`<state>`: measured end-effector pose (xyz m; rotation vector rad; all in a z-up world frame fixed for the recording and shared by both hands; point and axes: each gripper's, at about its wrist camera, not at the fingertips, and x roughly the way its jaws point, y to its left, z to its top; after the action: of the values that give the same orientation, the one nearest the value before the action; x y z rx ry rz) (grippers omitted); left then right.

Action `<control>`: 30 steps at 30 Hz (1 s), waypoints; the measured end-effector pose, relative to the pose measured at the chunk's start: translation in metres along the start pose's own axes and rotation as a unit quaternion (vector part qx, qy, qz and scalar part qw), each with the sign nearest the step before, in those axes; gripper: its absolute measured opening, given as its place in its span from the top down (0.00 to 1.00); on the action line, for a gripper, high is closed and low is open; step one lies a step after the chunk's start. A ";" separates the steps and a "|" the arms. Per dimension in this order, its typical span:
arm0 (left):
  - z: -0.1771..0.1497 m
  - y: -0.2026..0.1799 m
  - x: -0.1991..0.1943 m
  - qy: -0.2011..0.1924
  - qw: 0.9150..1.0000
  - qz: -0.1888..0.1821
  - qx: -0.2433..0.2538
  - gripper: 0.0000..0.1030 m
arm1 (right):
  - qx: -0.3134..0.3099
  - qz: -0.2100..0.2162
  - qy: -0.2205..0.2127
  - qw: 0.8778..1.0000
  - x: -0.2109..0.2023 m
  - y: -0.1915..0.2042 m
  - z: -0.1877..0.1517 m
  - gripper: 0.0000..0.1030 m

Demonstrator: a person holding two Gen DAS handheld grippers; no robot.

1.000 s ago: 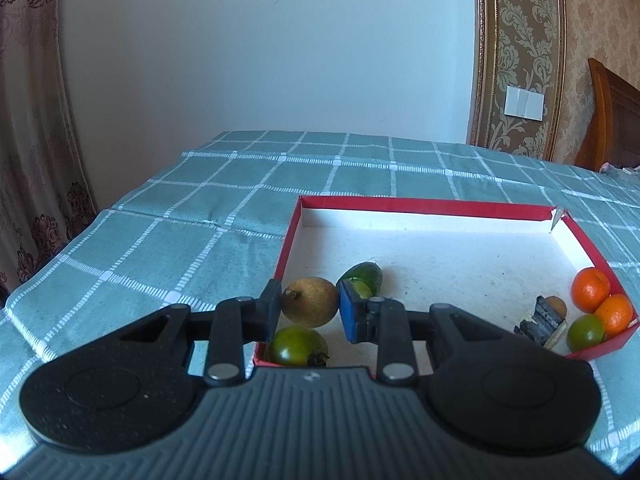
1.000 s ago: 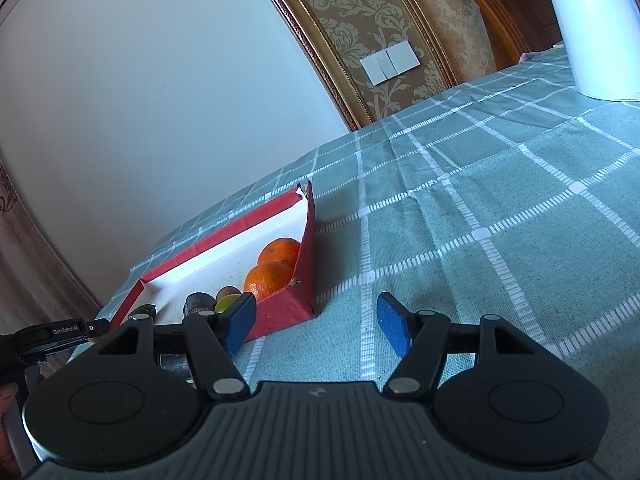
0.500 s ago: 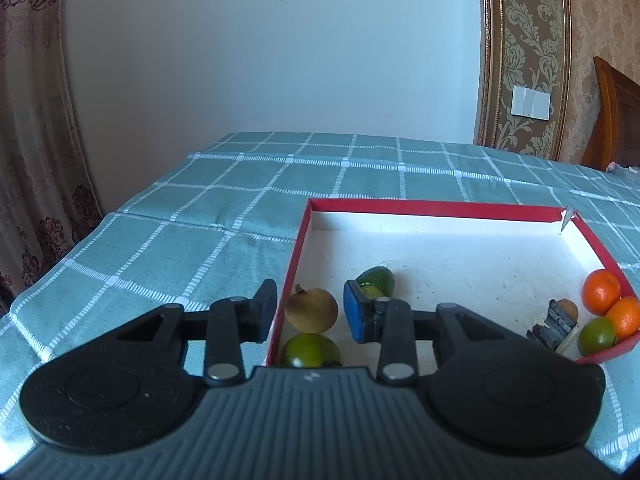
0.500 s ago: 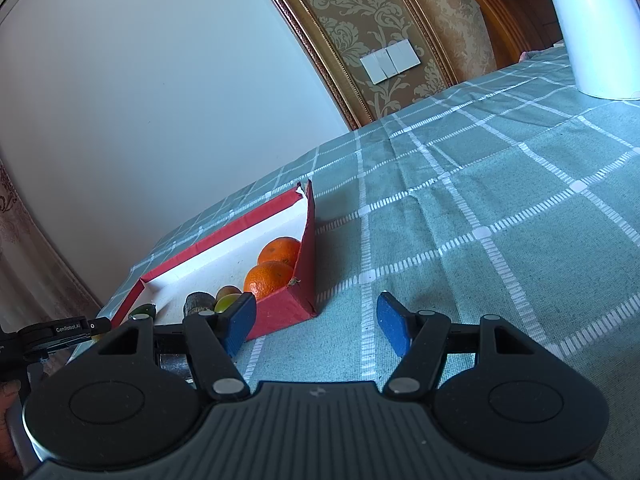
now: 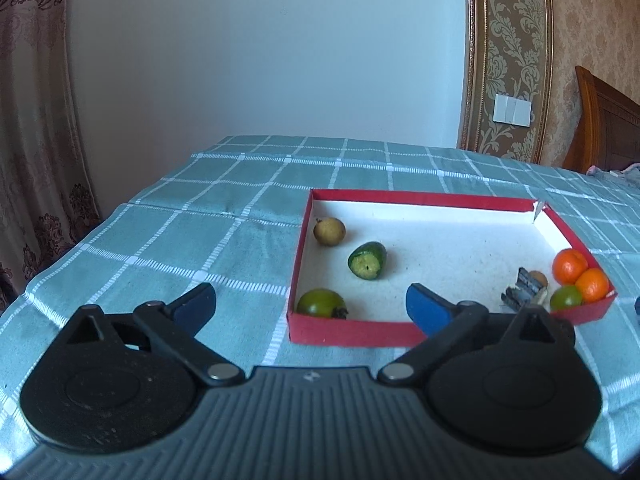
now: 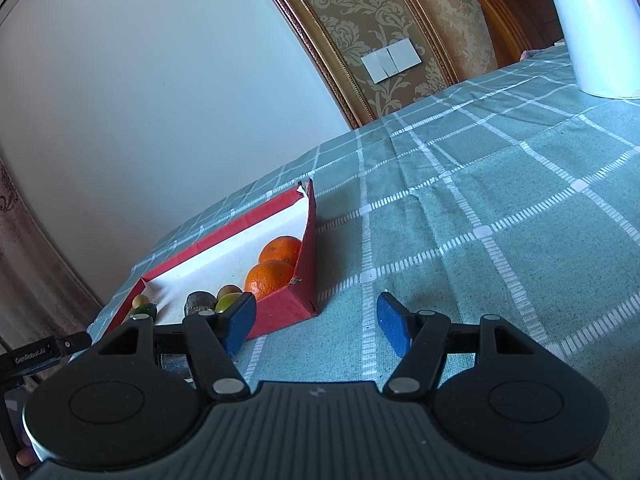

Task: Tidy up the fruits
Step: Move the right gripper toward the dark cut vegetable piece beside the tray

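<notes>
A red box [image 5: 352, 330] with a white floor lies on the green checked cloth. Along its left side lie a brown round fruit [image 5: 329, 231], a cut green piece [image 5: 367, 261] and a green round fruit [image 5: 321, 303]. Two oranges [image 5: 570, 266] and another green fruit [image 5: 565, 297] fill its near right corner. My left gripper [image 5: 308, 304] hangs before the box's near left corner; its jaws are opening wide and grip nothing. My right gripper [image 6: 316, 316] stands open over the cloth, just right of the box [image 6: 280, 312], with nothing between its fingers.
A dark lump [image 5: 525, 286] and a small brown fruit [image 5: 538, 278] lie beside the oranges. A white curved object [image 6: 592, 28] stands on the table at the far right. The cloth's left edge [image 5: 60, 264] drops off near a curtain.
The left gripper's jaws, close around the brown fruit before, have spread wide and drawn back from the box. The brown fruit lies free by the left wall. The right gripper has not moved.
</notes>
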<state>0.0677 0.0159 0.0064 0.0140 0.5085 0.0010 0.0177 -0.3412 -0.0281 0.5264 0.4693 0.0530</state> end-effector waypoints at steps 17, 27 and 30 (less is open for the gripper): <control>-0.033 0.012 -0.003 -0.023 1.000 -0.012 -0.012 0.00 | 0.001 -0.009 -0.010 1.000 -0.004 0.000 0.000 0.32; -0.033 0.025 -0.004 -0.024 0.998 -0.007 -0.057 0.00 | -0.073 -0.017 -0.014 0.997 -0.019 0.035 -0.004 0.31; -0.033 0.026 -0.004 -0.023 0.998 -0.004 -0.060 0.00 | -0.129 -0.009 -0.009 0.992 -0.023 0.065 -0.008 0.26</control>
<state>0.0487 0.0420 -0.0203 -0.1053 0.4618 0.0226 -0.0021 -0.2849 0.0075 0.2686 0.4415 0.0901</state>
